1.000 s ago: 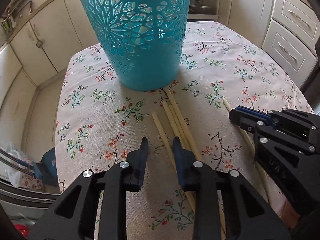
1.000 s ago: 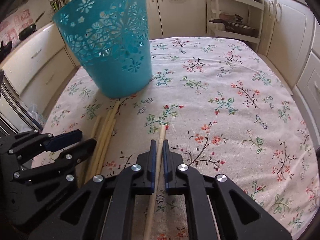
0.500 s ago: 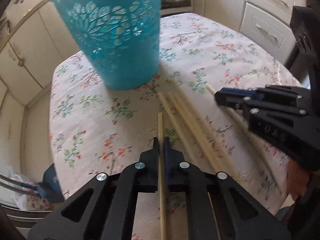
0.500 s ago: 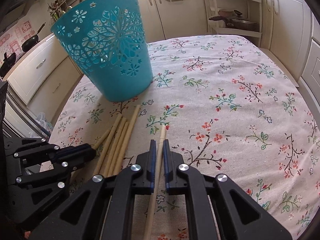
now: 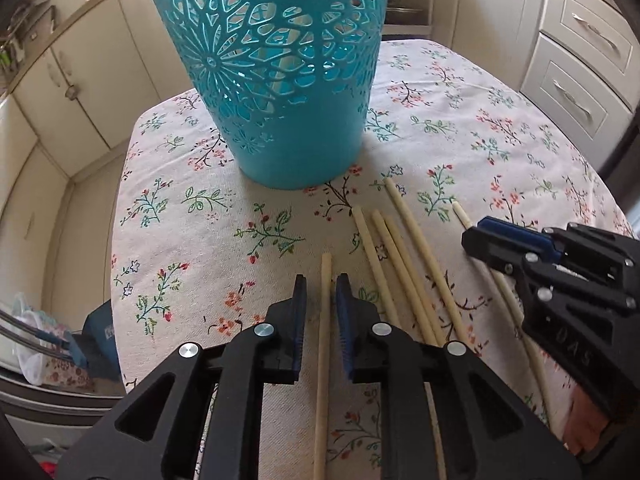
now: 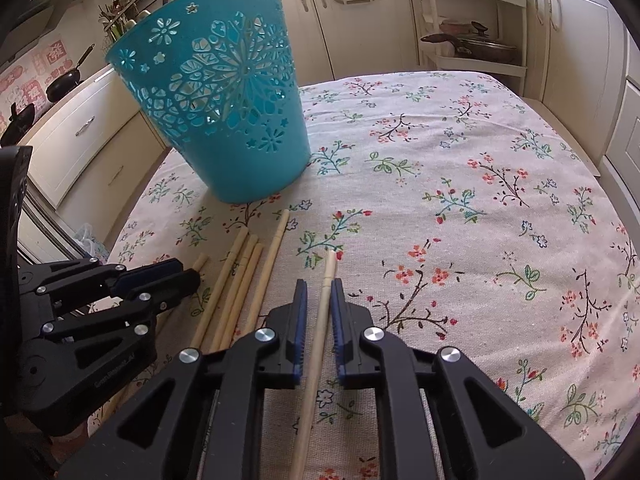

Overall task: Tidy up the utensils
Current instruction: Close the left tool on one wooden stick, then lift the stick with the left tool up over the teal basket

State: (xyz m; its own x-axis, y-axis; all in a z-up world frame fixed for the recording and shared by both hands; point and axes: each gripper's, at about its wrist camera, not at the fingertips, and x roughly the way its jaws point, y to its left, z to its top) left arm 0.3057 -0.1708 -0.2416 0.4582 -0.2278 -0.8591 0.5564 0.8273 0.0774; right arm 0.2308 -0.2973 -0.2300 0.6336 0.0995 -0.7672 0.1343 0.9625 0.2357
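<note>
A teal cut-out basket [image 5: 272, 76] stands upright on the floral tablecloth [image 5: 480, 140]; it also shows in the right wrist view [image 6: 224, 108]. Several pale wooden chopsticks [image 5: 404, 264] lie in front of it. My left gripper [image 5: 321, 288] is shut on one chopstick [image 5: 325, 320] that runs back between its jaws, held a little above the cloth. My right gripper [image 6: 317, 292] is shut on another chopstick [image 6: 322, 312], to the right of the loose ones [image 6: 240, 280]. Each gripper shows in the other's view: the right one [image 5: 560, 280], the left one [image 6: 100, 304].
The table's left edge [image 5: 116, 240] drops to the floor, where bags and clutter [image 5: 36, 344] lie. Cream kitchen cabinets [image 5: 580, 60] surround the table. A shelf rack with a lidded pan [image 6: 476, 48] stands behind the table.
My left gripper closed on a chopstick and lifted it off the pile. The basket looks nearer in the left wrist view. My right gripper kept its hold on its chopstick.
</note>
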